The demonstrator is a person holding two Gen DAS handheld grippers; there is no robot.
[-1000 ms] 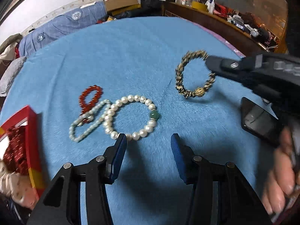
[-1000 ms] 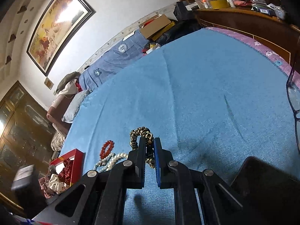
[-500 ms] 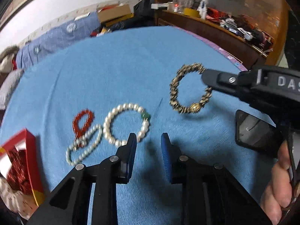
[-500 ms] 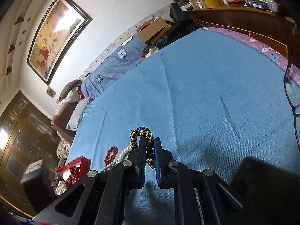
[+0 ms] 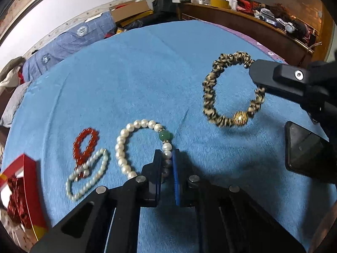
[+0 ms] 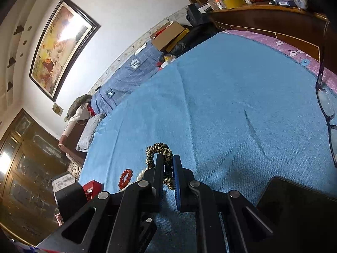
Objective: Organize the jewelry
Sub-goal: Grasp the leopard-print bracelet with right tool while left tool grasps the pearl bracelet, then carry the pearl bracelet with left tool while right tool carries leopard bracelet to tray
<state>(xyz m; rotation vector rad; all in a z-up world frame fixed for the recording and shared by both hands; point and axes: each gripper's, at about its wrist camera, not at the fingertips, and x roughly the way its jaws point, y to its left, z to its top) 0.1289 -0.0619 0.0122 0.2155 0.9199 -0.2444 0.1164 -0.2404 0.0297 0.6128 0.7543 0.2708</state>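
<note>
A large pearl bracelet (image 5: 124, 145) with a green bead lies on the blue cloth (image 5: 137, 84). My left gripper (image 5: 167, 164) is shut on its right side. A red bead bracelet (image 5: 85, 145) and a small pearl strand (image 5: 88, 175) lie to its left, touching each other. My right gripper (image 6: 168, 168) is shut on a leopard-print bracelet (image 5: 212, 97) with a gold bead and holds it above the cloth; it shows in the right wrist view (image 6: 159, 149) too. A red jewelry box (image 5: 25, 191) stands open at the far left.
A black phone (image 5: 305, 154) lies at the right, under the right gripper. Glasses (image 6: 326, 109) lie at the cloth's right edge. Folded blue clothes (image 5: 69, 40) and boxes sit at the back. A cluttered wooden shelf (image 5: 252, 19) runs along the far right.
My left gripper moved forward and shut on the large pearl bracelet. My right gripper kept hold of the leopard-print bracelet and lifted it a little.
</note>
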